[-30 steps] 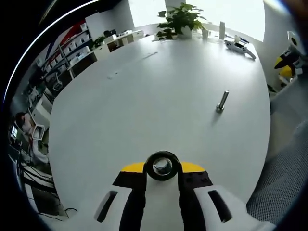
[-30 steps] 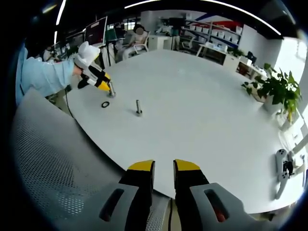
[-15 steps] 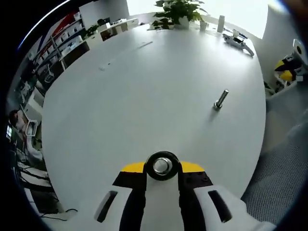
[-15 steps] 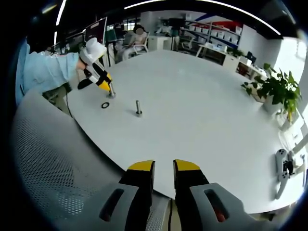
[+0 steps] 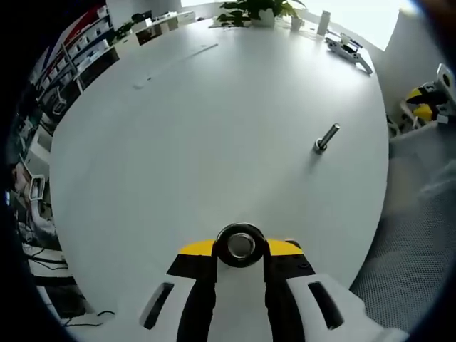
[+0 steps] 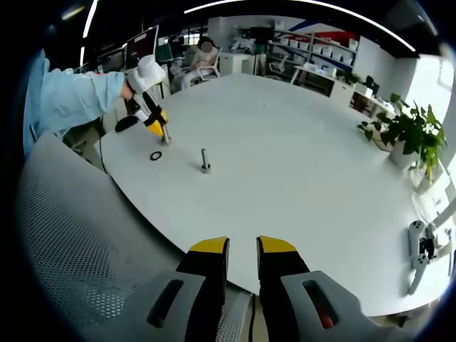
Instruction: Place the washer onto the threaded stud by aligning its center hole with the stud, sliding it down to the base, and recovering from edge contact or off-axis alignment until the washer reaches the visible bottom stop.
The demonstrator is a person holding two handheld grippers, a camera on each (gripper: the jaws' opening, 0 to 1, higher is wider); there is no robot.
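Left tongs (image 5: pixel 241 251), yellow-tipped black jaws with white bodies, are closed on a short metal threaded stud (image 5: pixel 241 244), seen end-on as a shiny round tip inside a dark ring between the jaw tips. In the right gripper view those same left tongs (image 6: pixel 158 128) hold the stud (image 6: pixel 164 135) upright, its lower end on or just above the white round surface (image 6: pixel 299 164); cannot tell which.

A black ring-shaped washer (image 6: pixel 155 154) lies flat on the surface just beside the held stud, apart from it, not threaded on anything.

A second upright metal stud (image 6: pixel 205 159) stands free on the surface near the washer; in the left gripper view it shows tilted (image 5: pixel 326 137), well apart from the left tongs.

Right tongs (image 6: pixel 242 251) are slightly parted with a narrow gap between the jaws, holding nothing, over the near edge of the surface, well apart from washer and studs.

A light blue sleeve (image 6: pixel 71 100) reaches to the left tongs. Grey mesh chair back (image 6: pixel 78 242) at left of the right gripper view. Green potted plant (image 6: pixel 410 132) at the far edge.
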